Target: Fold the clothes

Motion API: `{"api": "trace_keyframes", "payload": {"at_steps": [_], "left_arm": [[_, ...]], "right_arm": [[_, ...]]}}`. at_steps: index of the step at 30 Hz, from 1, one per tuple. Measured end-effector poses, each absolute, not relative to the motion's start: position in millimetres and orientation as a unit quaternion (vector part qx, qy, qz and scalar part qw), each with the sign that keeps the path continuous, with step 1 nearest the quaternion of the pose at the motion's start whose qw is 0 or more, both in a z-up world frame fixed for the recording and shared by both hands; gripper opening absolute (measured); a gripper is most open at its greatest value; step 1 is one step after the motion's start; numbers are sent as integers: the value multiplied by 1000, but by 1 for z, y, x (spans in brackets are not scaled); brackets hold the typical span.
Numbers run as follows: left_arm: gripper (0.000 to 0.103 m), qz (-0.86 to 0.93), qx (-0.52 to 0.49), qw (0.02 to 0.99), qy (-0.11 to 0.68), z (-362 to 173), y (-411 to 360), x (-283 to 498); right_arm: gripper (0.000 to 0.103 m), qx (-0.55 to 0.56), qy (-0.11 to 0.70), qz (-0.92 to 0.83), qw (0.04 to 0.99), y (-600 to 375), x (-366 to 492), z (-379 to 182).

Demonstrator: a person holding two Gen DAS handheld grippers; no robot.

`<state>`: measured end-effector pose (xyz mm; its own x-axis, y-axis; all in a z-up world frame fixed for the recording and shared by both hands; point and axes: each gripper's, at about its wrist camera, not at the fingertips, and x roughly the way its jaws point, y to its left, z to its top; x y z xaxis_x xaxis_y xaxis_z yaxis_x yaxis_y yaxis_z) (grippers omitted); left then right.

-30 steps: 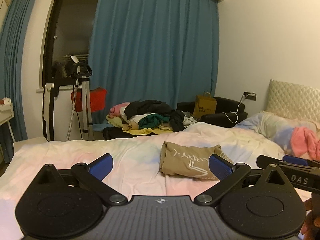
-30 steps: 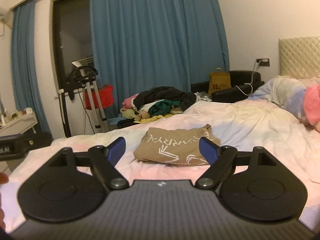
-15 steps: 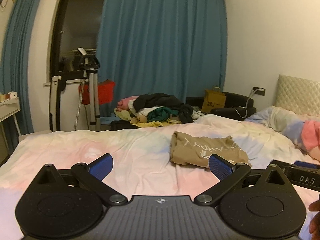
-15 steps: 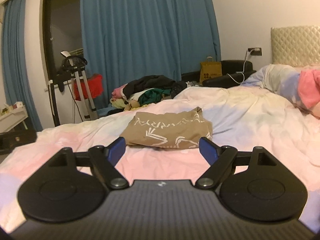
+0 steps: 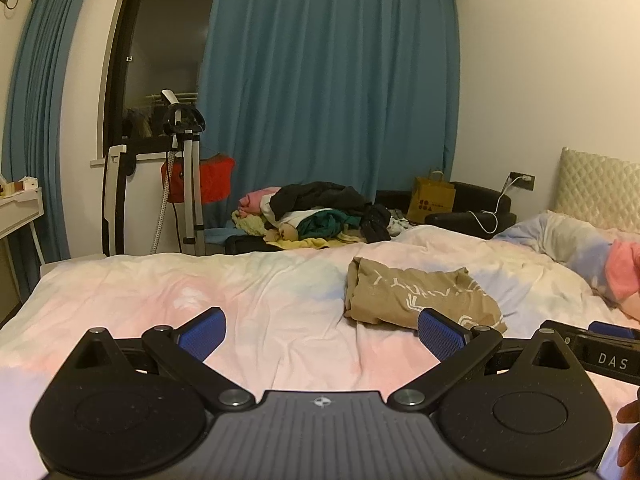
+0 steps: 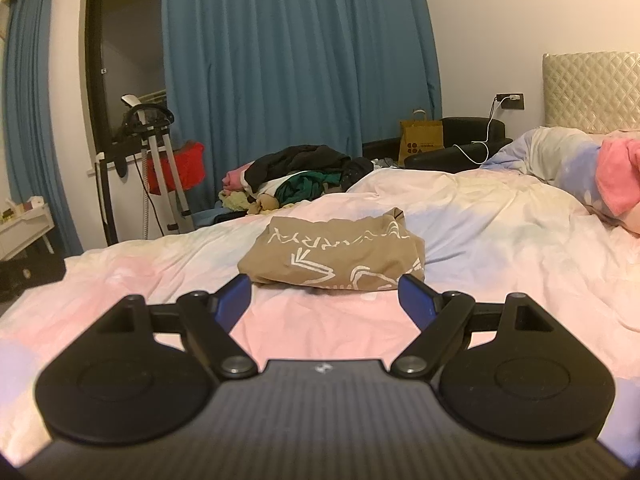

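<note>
Pretty lived-in bedroom here. Long teal-blue pleated curtains (image 5: 332, 92) cover most of the far wall, with a dark window (image 5: 160, 48) showing between the panels. In front of that stands a white-legged metal stand (image 5: 188, 184) with a bright red cloth (image 5: 212, 180) hanging just behind it. Further right, a mustard-yellow paper shopping bag (image 6: 422, 136) stands beside a black padded armchair (image 6: 460, 148), and a white charging cable (image 6: 486, 136) runs down from a dark wall socket (image 6: 510, 101). A cream quilted headboard (image 6: 592, 88) sits at the right edge (fisheye bends it a bit). White desk (image 5: 20, 208) on the far left.
</note>
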<state>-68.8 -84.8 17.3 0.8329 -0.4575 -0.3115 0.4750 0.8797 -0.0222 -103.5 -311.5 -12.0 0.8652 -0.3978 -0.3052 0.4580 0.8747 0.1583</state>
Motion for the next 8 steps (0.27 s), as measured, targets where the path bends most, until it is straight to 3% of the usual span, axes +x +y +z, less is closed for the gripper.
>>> {"api": "trace_keyframes", "payload": {"at_steps": [8], "left_arm": [[103,-249,29,955,161,14,-89,-69]], "right_arm": [[82,114,135,-221,959,-312,-103,-12]]}}
